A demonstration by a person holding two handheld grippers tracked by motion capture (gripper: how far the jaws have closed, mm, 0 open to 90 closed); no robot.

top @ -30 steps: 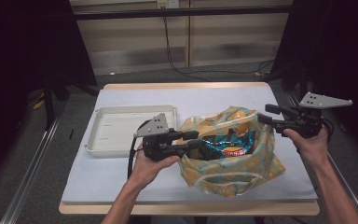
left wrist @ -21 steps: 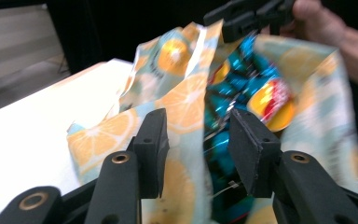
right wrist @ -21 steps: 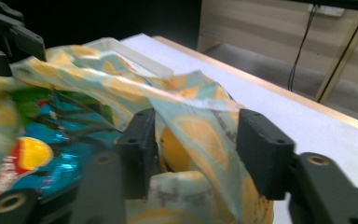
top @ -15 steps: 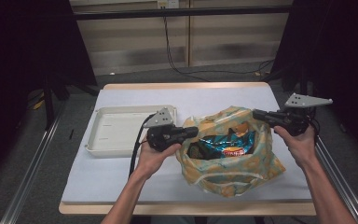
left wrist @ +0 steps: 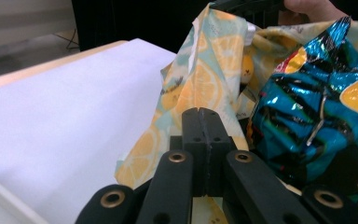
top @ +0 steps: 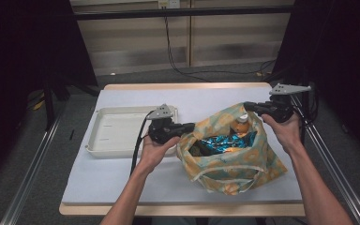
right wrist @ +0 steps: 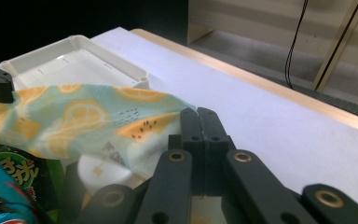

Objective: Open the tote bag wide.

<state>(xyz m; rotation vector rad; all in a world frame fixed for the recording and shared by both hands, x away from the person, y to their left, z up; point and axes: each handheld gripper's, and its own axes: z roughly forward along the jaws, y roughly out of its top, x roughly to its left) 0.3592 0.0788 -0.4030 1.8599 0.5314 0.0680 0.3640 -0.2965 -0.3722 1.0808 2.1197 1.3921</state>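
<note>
Bag (top: 229,159): blue snack packet (left wrist: 317,102), perhaps green one (right wrist: 9,175).

Lemon-print cloth bag (top: 225,157), mouth held open

We see it sagging on the right half of the table, its left and right rims pulled apart, with a shiny blue snack packet (top: 220,140) lying inside.

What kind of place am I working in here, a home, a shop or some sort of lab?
Most likely a lab or recording rig, not a home. The table wears a plain white cover, black curtains flank it, and metal rails run along the floor beside it. Cables hang down the bare panelled wall behind.
</note>
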